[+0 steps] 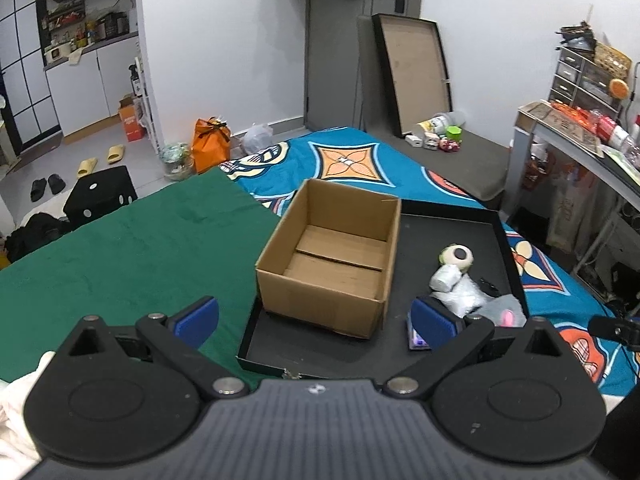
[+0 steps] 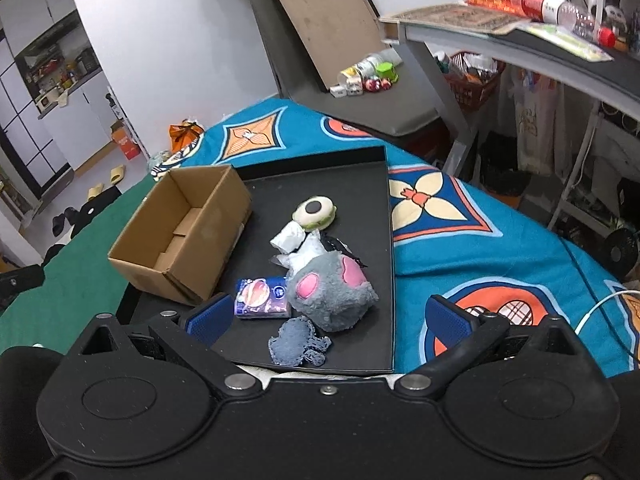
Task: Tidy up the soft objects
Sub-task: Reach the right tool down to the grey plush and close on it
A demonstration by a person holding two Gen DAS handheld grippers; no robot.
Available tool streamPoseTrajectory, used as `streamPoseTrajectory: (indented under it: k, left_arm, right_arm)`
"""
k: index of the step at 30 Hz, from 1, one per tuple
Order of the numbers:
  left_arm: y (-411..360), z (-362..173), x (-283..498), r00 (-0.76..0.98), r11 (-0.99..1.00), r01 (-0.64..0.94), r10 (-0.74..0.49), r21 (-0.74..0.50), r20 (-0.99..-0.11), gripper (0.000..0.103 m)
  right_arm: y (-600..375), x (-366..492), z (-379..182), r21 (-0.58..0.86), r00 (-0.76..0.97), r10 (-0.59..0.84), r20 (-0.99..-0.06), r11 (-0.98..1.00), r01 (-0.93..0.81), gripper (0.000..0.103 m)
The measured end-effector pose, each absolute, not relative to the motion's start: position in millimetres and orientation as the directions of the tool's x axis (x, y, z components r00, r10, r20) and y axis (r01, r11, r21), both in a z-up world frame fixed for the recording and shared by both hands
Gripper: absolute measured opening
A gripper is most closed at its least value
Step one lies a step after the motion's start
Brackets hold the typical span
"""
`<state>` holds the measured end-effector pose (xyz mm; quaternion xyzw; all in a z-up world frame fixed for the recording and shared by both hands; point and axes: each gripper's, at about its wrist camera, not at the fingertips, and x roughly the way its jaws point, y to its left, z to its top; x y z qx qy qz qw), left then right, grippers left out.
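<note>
Two grippers hover over a bed, both with jaws spread wide and nothing between them. Furthest left lies a green cloth (image 1: 120, 248), and the left gripper (image 1: 316, 320) hangs above the seam where it meets a shallow black tray (image 2: 360, 168). An open cardboard box (image 1: 332, 256) stands in the tray's left part, its inside bare. Just right of the box, near the tray's front, lies a small blue tissue packet (image 2: 262, 298), with a flat denim patch (image 2: 298, 340) in front of it. Touching the packet on its right sits a grey plush toy (image 2: 332, 292) with pink spots. Behind it lie a crumpled clear wrapper (image 2: 308, 250), a white roll (image 2: 288, 237) and a round cream-and-green plush (image 2: 314, 212). The right gripper (image 2: 330, 318) hangs over the tray's near edge, right finger above a blue patterned bedspread (image 2: 500, 248).
</note>
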<state>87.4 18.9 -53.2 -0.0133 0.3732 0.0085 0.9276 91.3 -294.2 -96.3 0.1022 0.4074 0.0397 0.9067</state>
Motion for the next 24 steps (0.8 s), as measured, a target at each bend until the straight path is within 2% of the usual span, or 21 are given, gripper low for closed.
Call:
streamPoseTrajectory:
  k: [12,18,24]
  left_arm:
    - [35.7,-75.5,131.8,0.687,0.997,-0.073,0.067,0.022,-0.724,0.100]
    - [45.9,-88.5,155.8,0.668,0.995,-0.087,0.088,0.039,-0.739,0.099]
    - [50.4,-101.4,183.6,0.653,0.993,-0.084,0.117,0.081,-0.748,0.099]
  right_arm:
    - [-294.6,127.8,-132.6,0.275,0.586,0.216,-0.781,0.961,0.011,0.103]
    - [-292.4,142.5,-149.2,0.327,0.566,0.271,-0.778,0.945,-0.003,0.103]
    - [-295.6,153.2,-161.6,0.341,0.585,0.263,-0.767,0.940,0.026,0.103]
